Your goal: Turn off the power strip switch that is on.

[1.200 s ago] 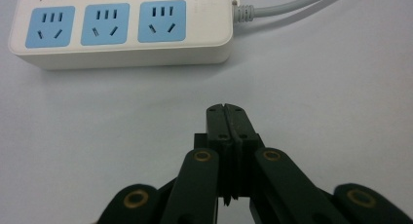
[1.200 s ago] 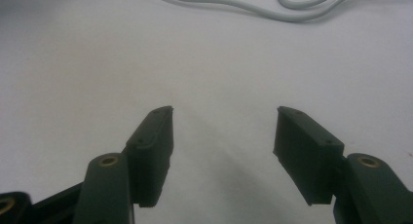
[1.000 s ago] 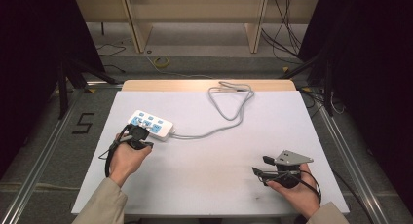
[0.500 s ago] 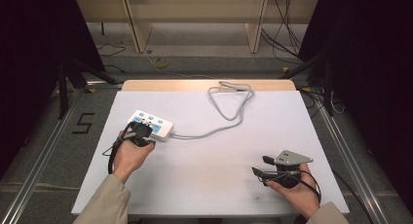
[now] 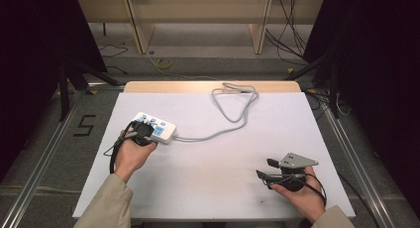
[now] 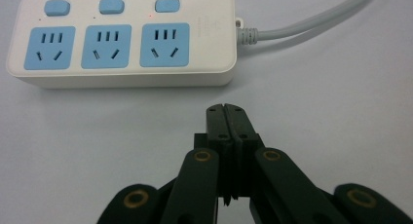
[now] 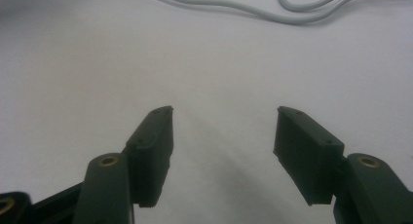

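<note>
L gripper [image 6: 225, 109], jaws pressed together w/ nothing between, sits just short of the power strip [image 6: 122, 36] nr table's [image 5: 213, 188] left edge—prob. a switch press, so go straight & light; R gripper [image 7: 221, 136] spread, empty, nr front-right corner.

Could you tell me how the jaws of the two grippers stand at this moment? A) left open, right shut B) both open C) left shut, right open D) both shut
C: the left gripper shows its jaws pressed together just short of the power strip, while the right gripper shows a wide gap.

The left gripper [image 5: 141, 131] covers part of the strip [image 5: 161, 129] from above. The cord [image 6: 311, 23] runs off the frame's right edge; its plug [image 5: 236, 87] is too small to tell.
</note>
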`<state>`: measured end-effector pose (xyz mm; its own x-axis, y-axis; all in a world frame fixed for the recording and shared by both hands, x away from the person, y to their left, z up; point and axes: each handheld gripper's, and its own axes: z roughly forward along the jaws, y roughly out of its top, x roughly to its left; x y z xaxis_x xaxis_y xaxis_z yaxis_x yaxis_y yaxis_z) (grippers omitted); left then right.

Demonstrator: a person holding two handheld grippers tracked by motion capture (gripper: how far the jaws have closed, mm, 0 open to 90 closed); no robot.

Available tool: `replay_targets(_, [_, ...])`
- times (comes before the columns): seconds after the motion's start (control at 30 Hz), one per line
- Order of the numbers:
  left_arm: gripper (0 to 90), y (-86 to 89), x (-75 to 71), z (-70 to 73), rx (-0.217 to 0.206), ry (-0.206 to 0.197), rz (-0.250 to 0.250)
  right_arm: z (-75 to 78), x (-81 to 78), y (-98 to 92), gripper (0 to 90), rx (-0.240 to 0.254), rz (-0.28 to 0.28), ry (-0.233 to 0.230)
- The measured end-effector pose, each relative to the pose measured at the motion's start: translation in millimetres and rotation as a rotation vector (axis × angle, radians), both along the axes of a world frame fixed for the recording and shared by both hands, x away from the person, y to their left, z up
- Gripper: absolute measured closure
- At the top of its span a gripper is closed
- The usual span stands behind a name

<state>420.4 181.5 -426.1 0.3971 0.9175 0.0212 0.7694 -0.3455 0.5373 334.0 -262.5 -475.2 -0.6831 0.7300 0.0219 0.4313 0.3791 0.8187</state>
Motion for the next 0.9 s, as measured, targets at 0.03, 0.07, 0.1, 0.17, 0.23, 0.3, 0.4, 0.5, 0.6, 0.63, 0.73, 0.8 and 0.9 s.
replay_targets(0.03, [89.6,0.0,0.0,0.0,0.000,0.000,0.000,0.0,0.0,0.0,40.3,0.000,0.000,0.000])
replay_targets(0.07, [89.6,0.4,1.5,0.3,0.001,0.003,-0.003,0.0,0.1,0.0,40.3,0.001,0.000,-0.001])
replay_targets(0.1, [89.6,0.4,1.5,0.3,0.001,0.003,-0.003,0.0,0.1,-0.1,40.3,0.001,0.000,-0.001])
replay_targets(0.17, [89.6,-0.2,3.0,0.0,0.002,0.006,-0.002,0.0,0.1,-0.1,40.3,0.000,0.000,-0.001])
replay_targets(0.23, [89.6,-0.7,4.0,-0.7,0.005,0.007,-0.005,0.1,0.1,-0.4,40.3,0.001,0.002,-0.002])
replay_targets(0.3, [89.6,-1.2,4.9,-1.0,0.004,0.010,-0.003,0.1,0.1,-0.4,40.2,0.001,0.002,-0.002])
replay_targets(0.4, [89.6,-0.3,7.1,0.3,0.009,0.010,-0.005,0.1,0.2,-0.2,40.2,0.003,0.002,-0.003])
replay_targets(0.5, [89.6,-0.9,8.4,1.1,0.010,0.011,-0.003,0.0,0.0,0.2,40.1,0.001,0.003,-0.001])
replay_targets(0.6, [89.6,-1.0,9.8,1.7,0.016,0.009,-0.005,0.0,0.0,0.4,40.1,0.003,0.002,-0.001])
replay_targets(0.63, [89.6,-1.0,10.3,2.2,0.017,0.013,-0.008,0.1,-0.1,0.6,40.1,0.003,0.002,0.001])
replay_targets(0.73, [89.6,-1.5,12.6,3.0,0.018,0.019,-0.007,0.1,-0.1,0.8,40.1,0.004,0.002,0.001])
replay_targets(0.8, [89.6,-0.9,15.5,4.6,0.023,0.022,-0.009,-0.2,0.2,1.0,40.1,0.004,0.005,0.000])
replay_targets(0.9, [89.6,-0.9,18.2,6.2,0.023,0.023,-0.012,0.0,0.2,0.9,40.0,0.005,0.005,-0.001])
